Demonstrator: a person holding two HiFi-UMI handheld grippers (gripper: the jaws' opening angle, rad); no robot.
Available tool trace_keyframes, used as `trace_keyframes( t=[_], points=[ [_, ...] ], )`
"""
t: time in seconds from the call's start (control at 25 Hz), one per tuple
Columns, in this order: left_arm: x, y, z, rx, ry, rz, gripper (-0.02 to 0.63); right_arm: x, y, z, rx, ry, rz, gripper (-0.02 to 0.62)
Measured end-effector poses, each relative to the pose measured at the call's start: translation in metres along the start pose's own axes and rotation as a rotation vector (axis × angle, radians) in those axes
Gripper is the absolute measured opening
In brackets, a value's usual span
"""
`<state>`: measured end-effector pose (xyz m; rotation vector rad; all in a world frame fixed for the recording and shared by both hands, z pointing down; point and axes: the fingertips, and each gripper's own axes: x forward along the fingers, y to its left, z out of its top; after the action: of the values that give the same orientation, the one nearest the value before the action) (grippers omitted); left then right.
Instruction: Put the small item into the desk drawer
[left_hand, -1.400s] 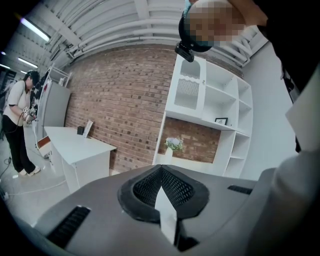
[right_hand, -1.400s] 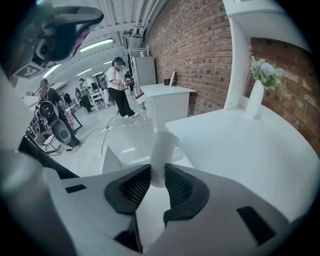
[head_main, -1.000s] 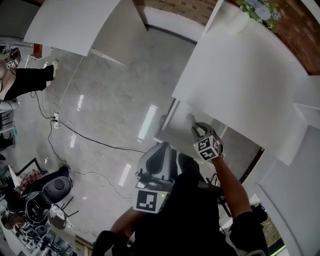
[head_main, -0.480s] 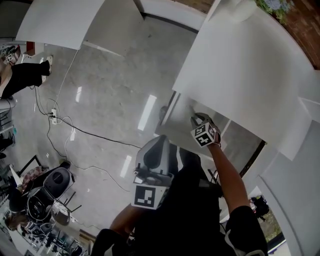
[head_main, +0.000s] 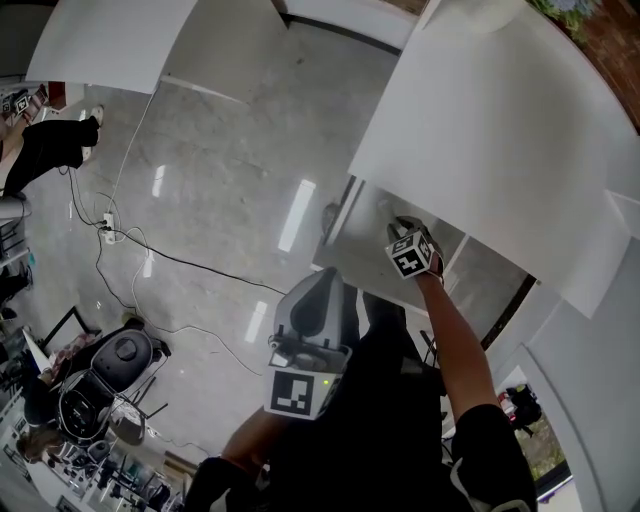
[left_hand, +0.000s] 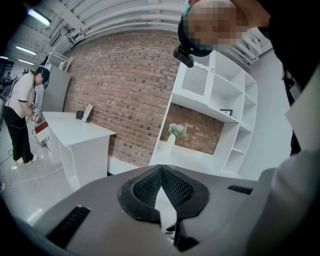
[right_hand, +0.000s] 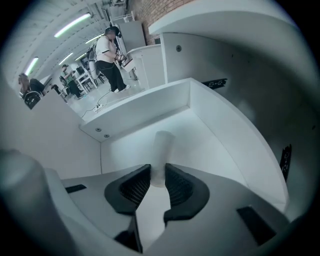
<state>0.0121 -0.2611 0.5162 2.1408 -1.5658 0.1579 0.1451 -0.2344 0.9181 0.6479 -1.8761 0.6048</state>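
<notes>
As things stand: the small white item (right_hand: 161, 150) is pinched between the fingers of the right gripper (right_hand: 157, 176) and held inside the open drawer (right_hand: 150, 111); I cannot tell whether its far end touches the drawer floor
Right fingers: clenched on the item's near end; most of its length juts out ahead of the pads
Left gripper (left_hand: 161, 172): fingers pressed together on nothing; held low by the person's body, well apart from the drawer
Drawer: pulled out from under the white bench (head_main: 480, 130); the floor in view looks bare
Handling: a short, smooth, pale cylinder; probably light and stiff; its round, slick side could swivel between the ribbed pads
Where to hold: across the round body; nearer the middle would resist tipping better
Risk: let go from high up, it may roll toward a wall; lowering it first looks wiser
</notes>
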Motion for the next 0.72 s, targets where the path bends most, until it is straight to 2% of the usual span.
trace_keyframes(
  t=[0.12,0.36,0.72],
  points=[
    [0.01,0.013,0.001,-0.008,0.009,0.008,0.024,0.013,-0.005,0.008,0.007,0.013,0.005,0.107],
    [0.023,0.076,0.027,-0.037,0.018,0.027,0.023,0.036,0.006,0.058,0.008,0.048,0.012,0.109],
    [0.033,0.142,0.048,-0.06,0.029,0.032,0.023,0.062,0.02,0.11,0.015,0.09,0.022,0.117]
  ],
)
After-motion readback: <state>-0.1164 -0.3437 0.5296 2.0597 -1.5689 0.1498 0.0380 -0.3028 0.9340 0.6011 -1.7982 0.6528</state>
